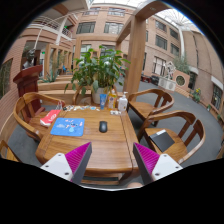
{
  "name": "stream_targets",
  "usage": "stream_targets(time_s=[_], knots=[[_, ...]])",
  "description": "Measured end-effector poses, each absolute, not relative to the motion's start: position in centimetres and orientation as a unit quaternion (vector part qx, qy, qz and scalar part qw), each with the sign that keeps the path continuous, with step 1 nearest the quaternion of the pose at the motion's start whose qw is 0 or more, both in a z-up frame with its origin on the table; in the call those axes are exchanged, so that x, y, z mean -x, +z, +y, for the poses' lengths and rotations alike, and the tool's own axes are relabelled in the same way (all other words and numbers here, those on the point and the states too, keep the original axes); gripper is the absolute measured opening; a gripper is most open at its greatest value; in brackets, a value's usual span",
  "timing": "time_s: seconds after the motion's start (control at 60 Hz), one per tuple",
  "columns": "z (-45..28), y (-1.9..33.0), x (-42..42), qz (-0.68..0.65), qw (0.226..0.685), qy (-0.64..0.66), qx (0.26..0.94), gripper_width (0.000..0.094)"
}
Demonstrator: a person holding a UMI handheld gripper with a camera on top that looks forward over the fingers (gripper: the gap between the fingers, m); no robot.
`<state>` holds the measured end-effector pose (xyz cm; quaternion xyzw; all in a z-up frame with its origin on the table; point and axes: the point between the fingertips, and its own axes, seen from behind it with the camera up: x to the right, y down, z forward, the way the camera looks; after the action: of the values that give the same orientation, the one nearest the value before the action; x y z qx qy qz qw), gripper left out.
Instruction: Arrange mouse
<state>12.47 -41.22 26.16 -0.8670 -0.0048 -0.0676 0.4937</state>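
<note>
A small dark mouse (pixel 103 127) lies on the wooden table (pixel 100 150), to the right of a blue mouse pad (pixel 68 126). My gripper (pixel 111 163) is well back from the table's near edge, above it, with the mouse far ahead of the fingers. The fingers stand wide apart with their magenta pads (pixel 77 157) showing, and nothing is between them.
A potted plant (pixel 98 70) stands at the table's far end with bottles (pixel 121 102) and small items beside it. A red item (pixel 48 117) lies left of the pad. Wooden chairs (pixel 165 135) ring the table. A building atrium lies beyond.
</note>
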Motion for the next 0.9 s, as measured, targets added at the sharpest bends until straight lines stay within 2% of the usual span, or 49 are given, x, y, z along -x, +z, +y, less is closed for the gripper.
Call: stream_targets(time_s=[0.15, 0.433, 0.617, 0.9], knots=[[-40.9, 23.9, -12.7, -0.001, 0.472, -0.063, 0.879, 0.0849], [-35.7, 12.8, -13.4, 0.006, 0.414, -0.055, 0.908, 0.0847], [-28.1, 6.5, -11.7, 0.004, 0.408, -0.028, 0.913, 0.0848], [-12.6, 2.5, -10.8, 0.014, 0.426, -0.022, 0.904, 0.085]])
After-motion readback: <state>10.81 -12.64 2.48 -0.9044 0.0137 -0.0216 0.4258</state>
